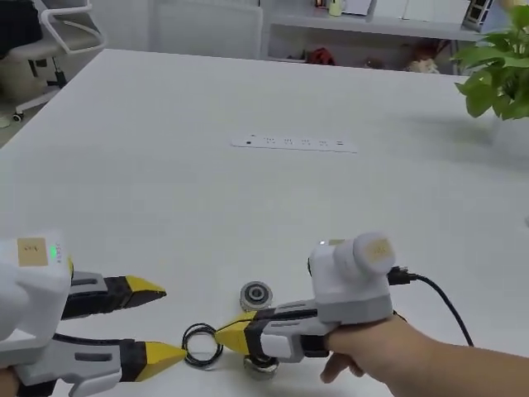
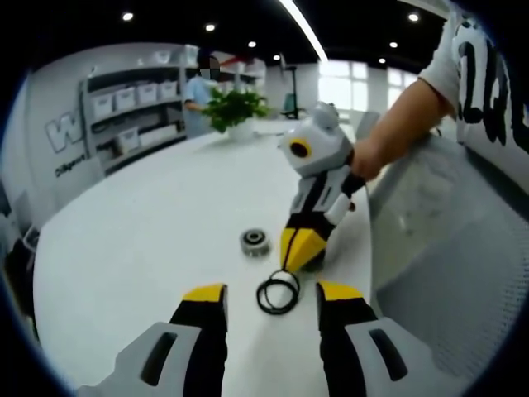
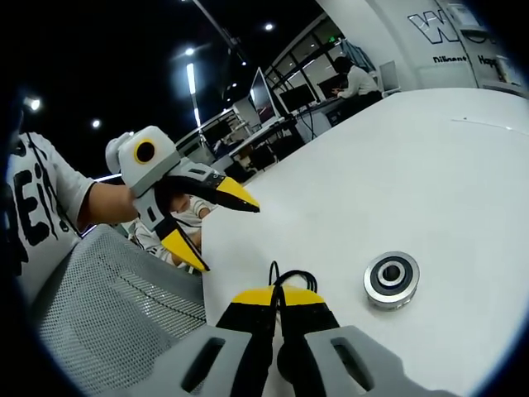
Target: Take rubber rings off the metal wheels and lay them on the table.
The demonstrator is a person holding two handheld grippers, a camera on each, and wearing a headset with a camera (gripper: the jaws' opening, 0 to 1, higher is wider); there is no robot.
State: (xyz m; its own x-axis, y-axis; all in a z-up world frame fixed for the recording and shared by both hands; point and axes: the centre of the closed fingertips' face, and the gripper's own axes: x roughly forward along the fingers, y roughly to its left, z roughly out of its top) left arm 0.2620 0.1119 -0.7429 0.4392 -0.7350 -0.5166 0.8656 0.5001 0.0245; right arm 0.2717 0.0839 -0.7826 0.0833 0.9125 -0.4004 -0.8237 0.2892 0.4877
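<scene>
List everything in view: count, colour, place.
table: one, white, under everything.
metal wheels: two, silver; one free on the table, one partly hidden under the right gripper.
rubber rings: black overlapping loops, count unclear; on the table beside the wheels, a strand pinched in the right gripper.
power strip: one, white, mid-table.
plant: one, green, far right.
office chair: one, white-framed, far left, beyond the table.
left gripper: one, yellow-tipped, open, pointing at the rings.
right gripper: one, yellow-tipped, shut on a ring strand.
</scene>
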